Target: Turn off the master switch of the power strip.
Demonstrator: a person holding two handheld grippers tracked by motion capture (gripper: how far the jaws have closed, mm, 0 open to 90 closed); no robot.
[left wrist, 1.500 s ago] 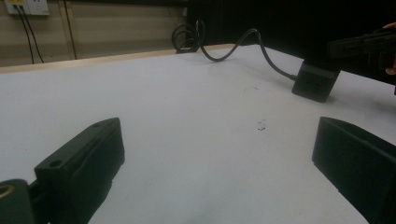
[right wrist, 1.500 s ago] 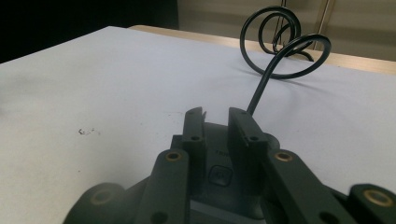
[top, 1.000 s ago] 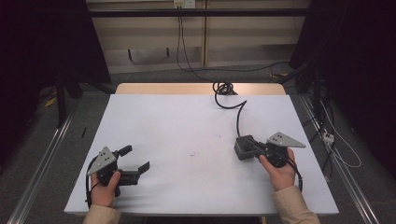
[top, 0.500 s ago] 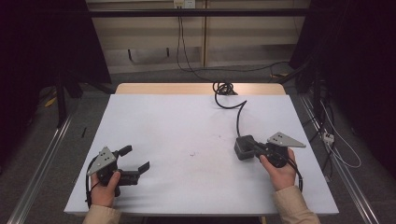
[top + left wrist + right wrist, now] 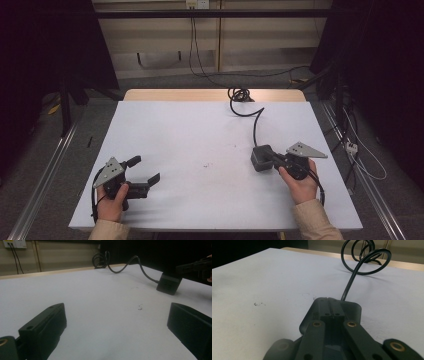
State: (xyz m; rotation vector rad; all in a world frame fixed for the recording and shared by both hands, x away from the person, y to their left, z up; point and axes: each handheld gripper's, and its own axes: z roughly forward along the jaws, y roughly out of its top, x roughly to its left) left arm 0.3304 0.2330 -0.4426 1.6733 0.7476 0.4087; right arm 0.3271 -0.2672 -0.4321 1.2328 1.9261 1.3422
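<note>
A dark grey adapter box lies on the white table at the right, and a black cable curls from it to a coil at the far edge. My right gripper is shut, its jaws pressed together and lying over the top of the box; the right gripper view shows the tips meeting above it. At the near left, my left gripper is open just above the table with nothing between its jaws. The left gripper view looks across to the box and cable.
A small dark speck marks the middle of the table. The cable coil sits on the wooden far edge. Metal rails run along the floor on both sides, and loose cables lie on the floor at the right.
</note>
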